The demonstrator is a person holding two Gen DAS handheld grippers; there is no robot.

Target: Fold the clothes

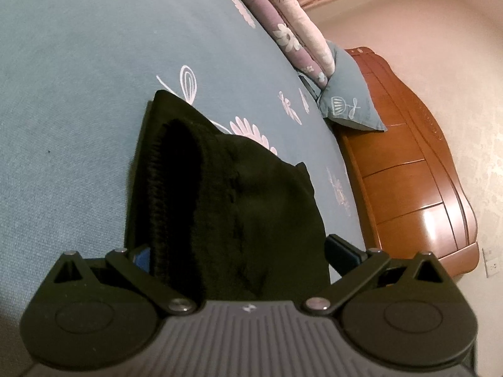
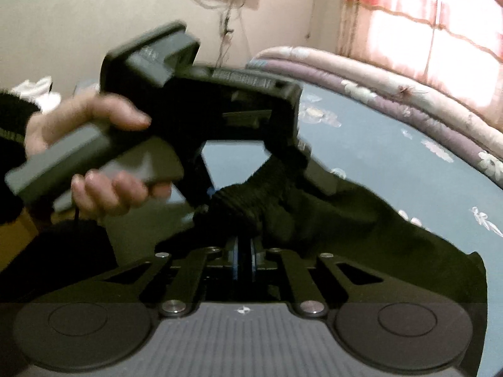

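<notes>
From the left wrist we see a blue flowered bedsheet (image 1: 78,94), a wooden headboard (image 1: 408,163) and a pale wall (image 1: 440,31). Our left gripper (image 1: 239,251) has its jaws spread wide around a black garment (image 1: 204,188); we cannot tell if they press it. From the right wrist, our right gripper (image 2: 244,251) is clamped on that garment's ribbed edge (image 2: 248,201). The left hand (image 2: 94,144) sits close ahead, with open sheet to the right.

Readable marks, as I see them: cursive script on the pale quilt (image 1: 301,9) rolled behind the blue pillow (image 1: 349,100), too blurred to read. Small white logo on each hand-held gripper body, no letters.
</notes>
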